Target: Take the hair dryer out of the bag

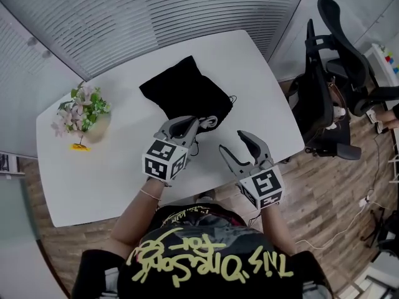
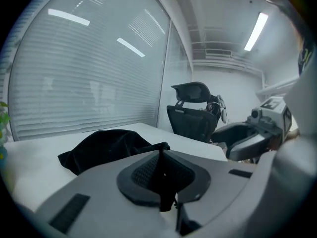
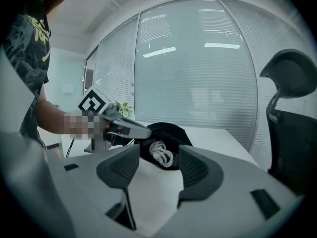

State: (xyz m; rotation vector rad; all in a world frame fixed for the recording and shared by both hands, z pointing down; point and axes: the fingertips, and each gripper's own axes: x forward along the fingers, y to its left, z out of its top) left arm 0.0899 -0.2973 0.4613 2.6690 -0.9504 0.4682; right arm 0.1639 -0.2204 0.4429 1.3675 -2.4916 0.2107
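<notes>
A black drawstring bag (image 1: 181,89) lies on the white table (image 1: 93,173), its mouth toward me. A white coiled cord (image 1: 210,122) shows in that mouth; the hair dryer's body is hidden inside. My left gripper (image 1: 193,122) is at the mouth's near edge, shut on a fold of the bag's black cloth (image 2: 161,175). In the left gripper view the rest of the bag (image 2: 106,150) lies beyond the jaws. My right gripper (image 1: 232,142) stands open to the right of the left one, apart from the bag. In the right gripper view the cord (image 3: 161,153) lies ahead of the open gripper (image 3: 158,170).
A pot of flowers (image 1: 84,114) stands at the table's left end. A black office chair (image 1: 327,86) is off the table's right side. The table's front edge runs just under both grippers.
</notes>
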